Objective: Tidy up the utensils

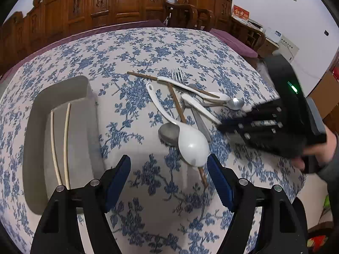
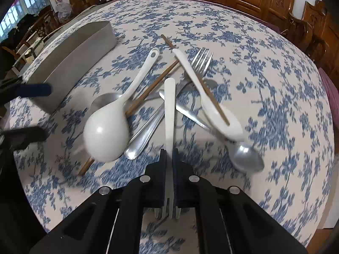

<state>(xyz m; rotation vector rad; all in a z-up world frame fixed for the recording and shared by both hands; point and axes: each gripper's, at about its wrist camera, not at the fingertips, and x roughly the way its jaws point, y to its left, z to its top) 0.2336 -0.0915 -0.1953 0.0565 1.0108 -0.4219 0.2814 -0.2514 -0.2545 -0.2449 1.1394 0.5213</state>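
Between the right gripper (image 2: pixel 169 156) pads sits the white fork (image 2: pixel 169 114).

We are seeing even, soft indoor light, glare glinting on the ladle (image 2: pixel 106 135), motion blur near, edges bending.

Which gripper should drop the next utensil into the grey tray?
Right. The right gripper is already shut on the white-handled fork. The left gripper hangs open and empty beside the grey tray, so it would still need a pickup.
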